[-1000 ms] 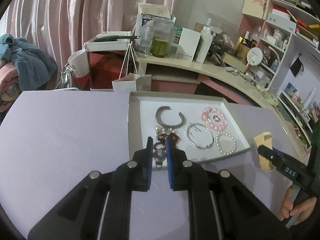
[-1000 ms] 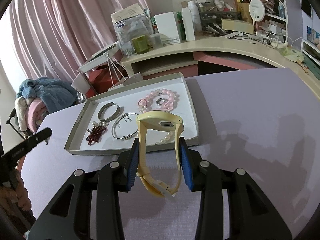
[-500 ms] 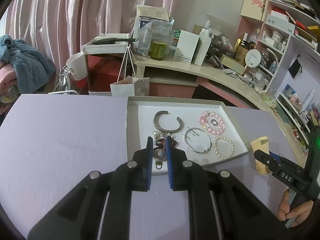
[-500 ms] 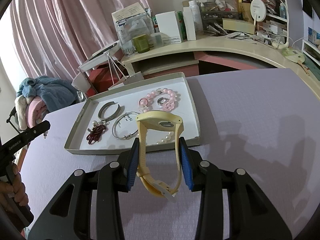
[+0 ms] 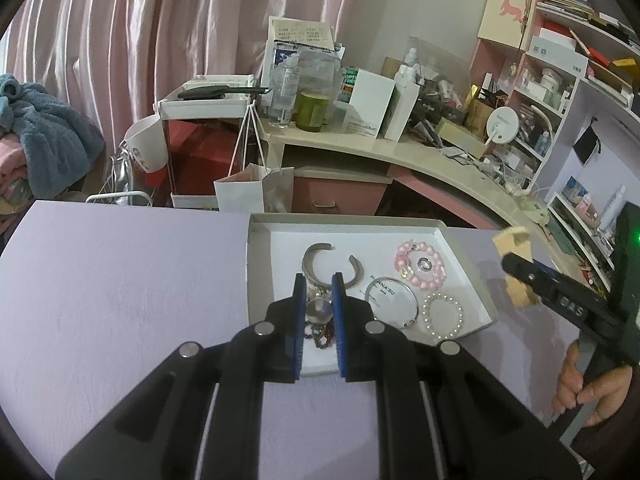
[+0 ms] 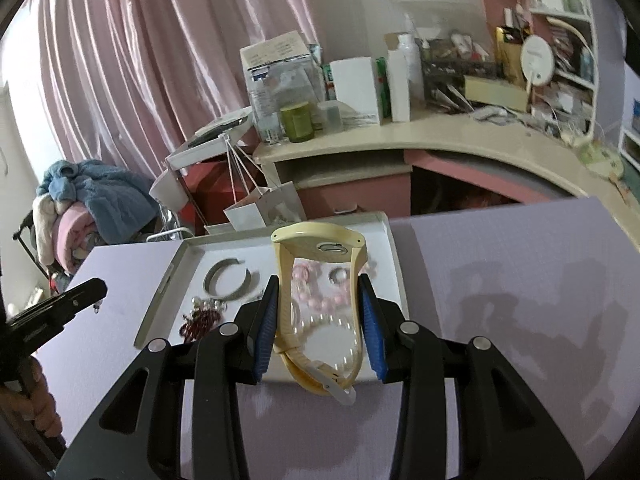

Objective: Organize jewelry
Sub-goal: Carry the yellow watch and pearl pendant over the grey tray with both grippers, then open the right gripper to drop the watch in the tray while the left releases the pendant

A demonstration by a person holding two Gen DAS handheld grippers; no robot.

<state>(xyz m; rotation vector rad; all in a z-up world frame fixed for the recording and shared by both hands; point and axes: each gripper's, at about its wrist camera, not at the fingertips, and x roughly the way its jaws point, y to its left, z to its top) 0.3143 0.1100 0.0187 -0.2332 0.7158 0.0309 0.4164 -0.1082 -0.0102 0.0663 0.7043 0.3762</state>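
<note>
Advancing over tray (image 5: 256, 280) | left tongs (image 5: 319, 280) pinching pendant (image 5: 319, 311) | right tongs (image 6: 319, 292) gripping watch (image 6: 320, 248)

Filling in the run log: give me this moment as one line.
left gripper: shut on round silver pendant | right gripper: shut on yellow watch | both above tray

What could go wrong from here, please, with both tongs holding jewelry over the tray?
The right tongs pinch only the yellow watch's flexible strap, so it might slip and land on the pink bead bracelet. The left tongs grip a small silver pendant above the dark red bead cluster; it could snag there.
</note>
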